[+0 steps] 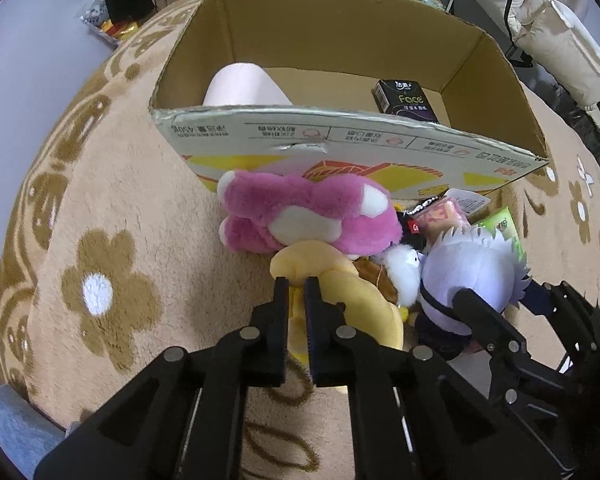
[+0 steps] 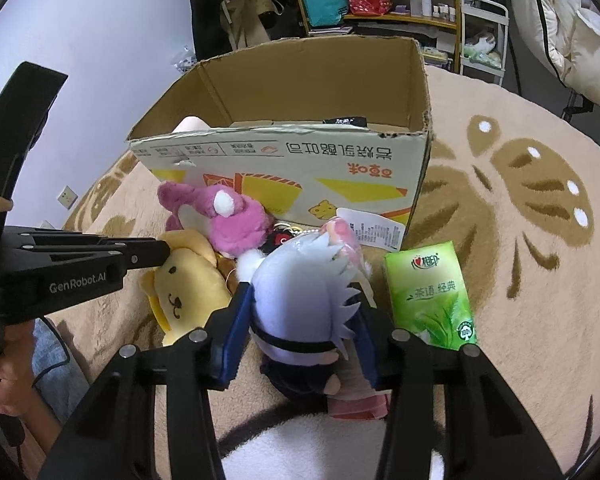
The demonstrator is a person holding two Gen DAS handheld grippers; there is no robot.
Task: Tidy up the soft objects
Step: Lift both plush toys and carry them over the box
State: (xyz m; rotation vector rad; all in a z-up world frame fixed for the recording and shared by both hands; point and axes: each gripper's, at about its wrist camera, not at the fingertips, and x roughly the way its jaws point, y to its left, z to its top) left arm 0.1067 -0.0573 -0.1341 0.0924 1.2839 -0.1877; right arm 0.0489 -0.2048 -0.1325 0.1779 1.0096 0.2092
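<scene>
Two grippers down: left gripper (image 1: 296,286) pinches yellow plush (image 1: 352,300) tight; right gripper (image 2: 300,316) clamps doll (image 2: 300,300), both at box's (image 2: 300,160) 6 o'clock on rug (image 1: 148,208).

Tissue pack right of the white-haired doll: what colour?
The tissue pack is bright green with a tea-leaf print and a red logo; the right wrist view shows it best.
</scene>
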